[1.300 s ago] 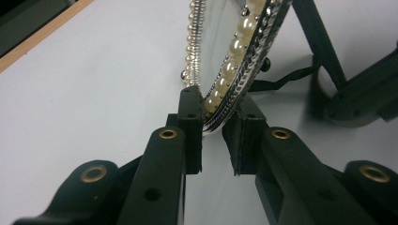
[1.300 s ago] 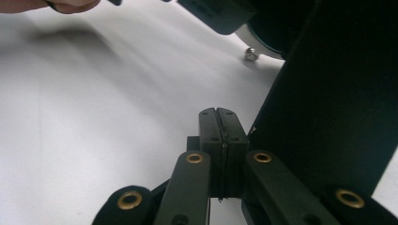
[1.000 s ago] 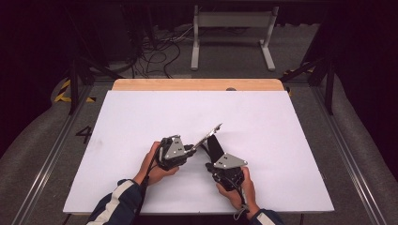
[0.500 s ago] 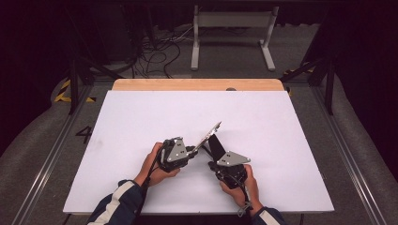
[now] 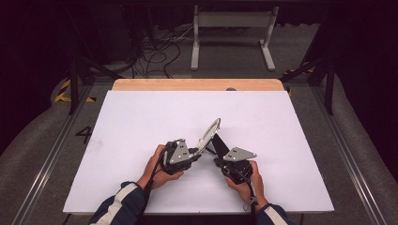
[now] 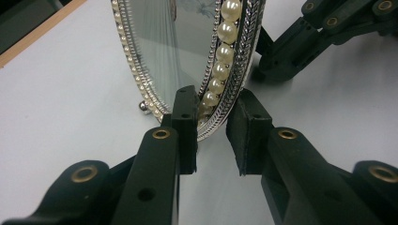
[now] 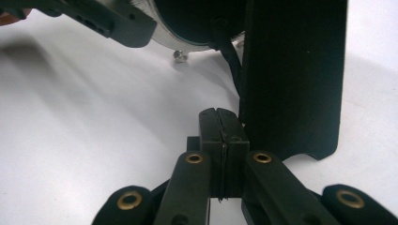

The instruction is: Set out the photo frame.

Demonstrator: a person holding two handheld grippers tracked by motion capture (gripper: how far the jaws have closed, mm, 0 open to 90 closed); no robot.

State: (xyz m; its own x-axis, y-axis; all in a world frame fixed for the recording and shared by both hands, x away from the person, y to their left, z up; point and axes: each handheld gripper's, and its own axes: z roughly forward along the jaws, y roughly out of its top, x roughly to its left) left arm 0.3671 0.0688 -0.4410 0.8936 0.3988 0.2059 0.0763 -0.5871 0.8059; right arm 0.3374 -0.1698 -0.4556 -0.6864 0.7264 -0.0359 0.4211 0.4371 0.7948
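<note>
Frame (image 5: 209,133) of oval shape, silver-edged and set with a row of pearls (image 6: 218,70), standing tilted on the white table sheet (image 5: 141,122), a little near of the middle and between the two grippers. Propped from behind by a black back stand (image 5: 219,143), leaning down to the sheet on the right side. Small silver ball foot (image 6: 142,106) resting on the sheet under the lower rim. Left gripper (image 5: 199,151) held in the left hand (image 5: 157,171), reaching in from the left at the frame's near, lower edge. In the left gripper view, pads (image 6: 185,122) set on either side of the lower rim, jaws just having been opening, a strip of white sheet visible between them below the rim; rim between them but no firm pinch to be seen, so parted rather than clamped. Right gripper (image 5: 220,157) held in the right hand (image 5: 246,183), coming in from the near right, tips just beside the foot of the back stand. In the right gripper view, jaws pressed fully together, pad against pad, nothing between them, with the black stand (image 7: 293,75) rising just to their right and the frame's dark back above. Bare wooden table edge (image 5: 197,84) along the far side of the sheet.
</note>
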